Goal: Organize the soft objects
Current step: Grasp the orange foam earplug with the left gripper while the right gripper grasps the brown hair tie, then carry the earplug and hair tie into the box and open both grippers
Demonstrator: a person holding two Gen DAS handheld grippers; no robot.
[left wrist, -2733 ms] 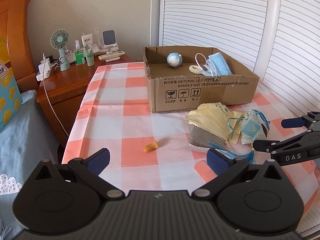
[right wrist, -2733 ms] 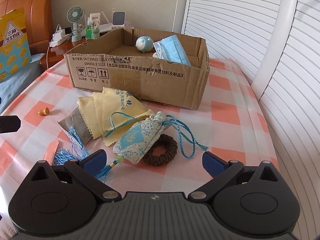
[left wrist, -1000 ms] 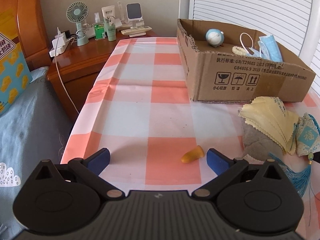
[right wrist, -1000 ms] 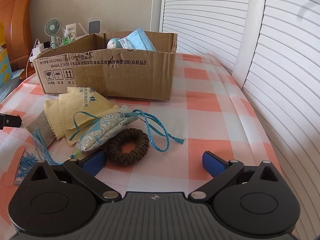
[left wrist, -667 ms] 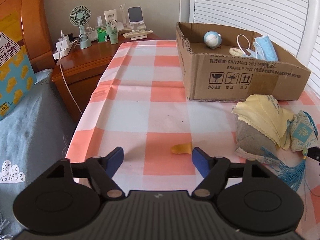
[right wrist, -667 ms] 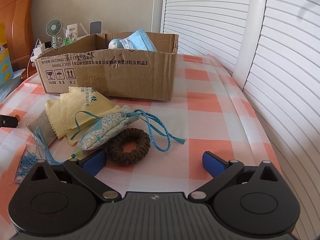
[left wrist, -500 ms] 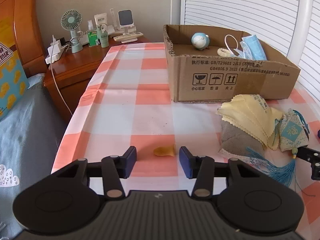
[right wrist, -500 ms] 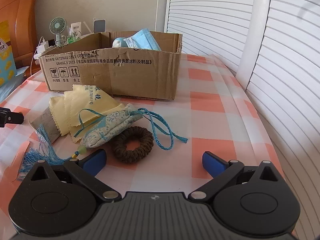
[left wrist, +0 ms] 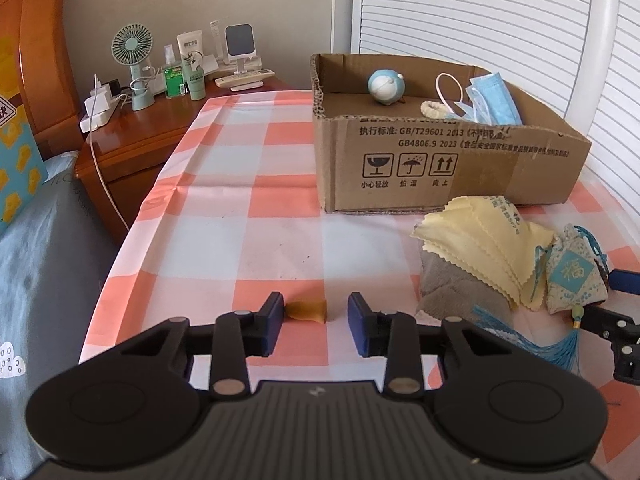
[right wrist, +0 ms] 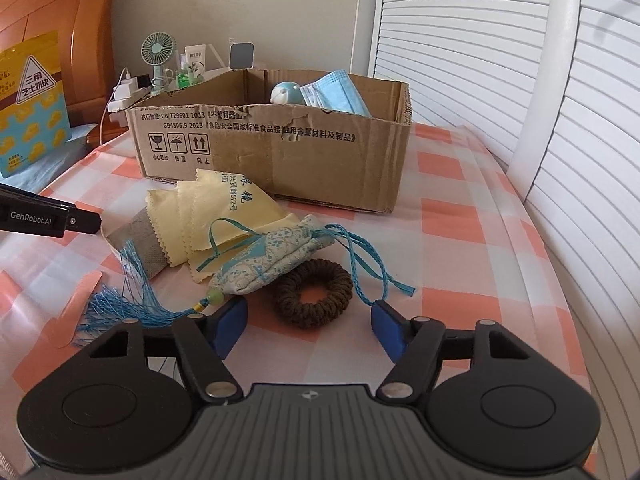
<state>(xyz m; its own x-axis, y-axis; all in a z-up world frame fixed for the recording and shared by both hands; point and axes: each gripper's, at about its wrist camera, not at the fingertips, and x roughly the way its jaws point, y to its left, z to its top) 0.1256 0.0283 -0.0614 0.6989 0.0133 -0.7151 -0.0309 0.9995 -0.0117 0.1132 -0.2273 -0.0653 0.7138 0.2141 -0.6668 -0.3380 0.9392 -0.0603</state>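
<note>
Both tongs have narrowed: left tongs (left wrist: 316, 312) closing around the orange earplug (left wrist: 307, 310), right tongs (right wrist: 308, 322) closing around the brown scrunchie (right wrist: 313, 299). Keep each centred.

The cardboard box (left wrist: 448, 160) sits on the table (left wrist: 248, 216), a face mask (left wrist: 490, 98) inside it. In front of the box lies a stack of cloths (left wrist: 476, 240); right of that a pouch (left wrist: 572, 276), and far left of the cloths an earplug (left wrist: 307, 310).

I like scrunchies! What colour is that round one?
The hair scrunchie is dark brown, seen best in the right wrist view.
</note>
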